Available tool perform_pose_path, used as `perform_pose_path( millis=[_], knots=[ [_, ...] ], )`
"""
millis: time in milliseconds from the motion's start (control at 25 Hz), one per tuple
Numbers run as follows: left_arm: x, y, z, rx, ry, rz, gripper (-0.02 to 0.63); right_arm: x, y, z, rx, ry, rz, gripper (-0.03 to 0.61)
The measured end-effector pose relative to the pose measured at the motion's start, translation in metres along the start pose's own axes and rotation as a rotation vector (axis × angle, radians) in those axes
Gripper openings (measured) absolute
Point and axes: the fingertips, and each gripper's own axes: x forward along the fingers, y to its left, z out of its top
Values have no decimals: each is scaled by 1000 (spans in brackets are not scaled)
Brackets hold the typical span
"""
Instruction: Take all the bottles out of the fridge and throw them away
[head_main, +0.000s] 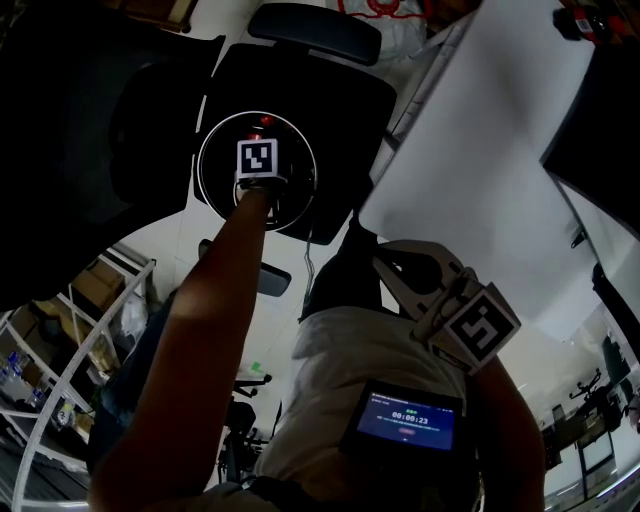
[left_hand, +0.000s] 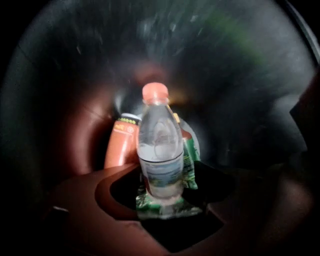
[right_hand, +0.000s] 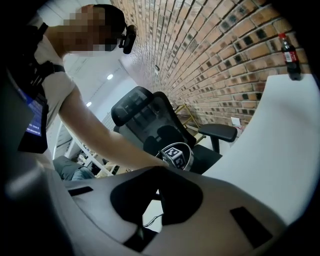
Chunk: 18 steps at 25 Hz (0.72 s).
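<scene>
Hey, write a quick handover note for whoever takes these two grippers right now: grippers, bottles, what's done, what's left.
Left hand-held gripper: pointing down into the bin, jaws open, clear bottle between them but not pinched.
Right hand-held gripper: shut, empty, held off to the side.
Done: an orange bottle and a green bottle lie in the bin.
Left: clear the clear bottle and withdraw. A cola bottle stands at the far edge of the white surface. The fridge is not in view, so check it for more.
</scene>
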Motion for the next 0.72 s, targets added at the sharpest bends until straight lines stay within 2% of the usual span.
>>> perform_pose_path(
  millis=[120,200,280,360,480,560,720],
  knots=[
    [-22,1,12,43,-107,40,359,-4,4,4,10,4,-2,-12],
    [-45,7,28,89,-203,113,357,-7,10,5,31,30,10,-12],
    [-69,9,49,149,-297,180,260,-9,11,11,1,9,12,-12],
    [-84,3,62,182,-343,186,258,-10,10,18,-39,-20,8,-12],
    [-106,4,61,181,-378,211,194,-12,11,25,-71,-36,4,-12],
    [-124,4,60,168,-442,208,37,-14,12,31,-81,-51,0,-12],
    [-155,-9,49,196,-528,174,14,-20,17,40,-82,-69,-9,-12]
  ],
)
